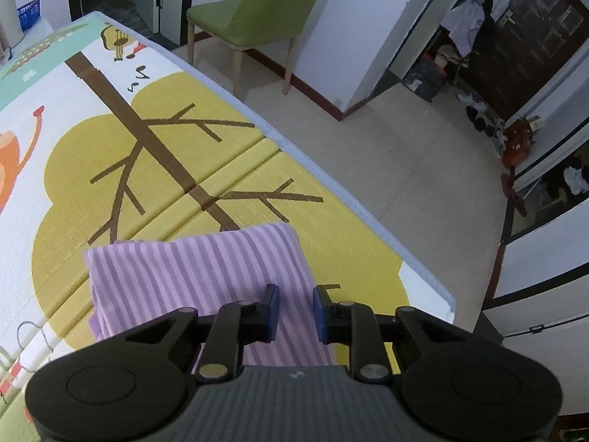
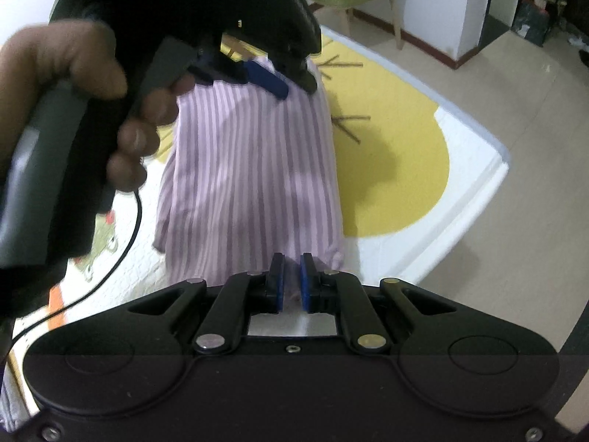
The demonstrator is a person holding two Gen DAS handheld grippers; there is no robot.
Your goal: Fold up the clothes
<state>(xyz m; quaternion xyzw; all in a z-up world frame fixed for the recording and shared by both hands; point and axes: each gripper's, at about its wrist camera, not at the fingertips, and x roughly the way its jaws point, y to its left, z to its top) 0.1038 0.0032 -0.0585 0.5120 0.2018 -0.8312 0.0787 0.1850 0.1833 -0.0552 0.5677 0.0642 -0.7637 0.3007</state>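
A purple-and-white striped garment (image 1: 198,276) lies folded into a narrow stack on the play mat. It also shows in the right wrist view (image 2: 250,169). My left gripper (image 1: 296,294) hovers open over the garment's near right part, holding nothing. It appears in the right wrist view (image 2: 272,81) above the garment's far end, held by a hand. My right gripper (image 2: 292,261) sits at the garment's near edge with its jaws a small gap apart; a bit of cloth shows in the gap, but no grip is visible.
The colourful play mat (image 1: 110,154) with a tree print covers the raised surface; its edge (image 1: 331,180) drops to a tiled floor (image 1: 405,154). A green chair (image 1: 257,11) stands beyond. A black cable (image 2: 121,243) lies on the mat at left.
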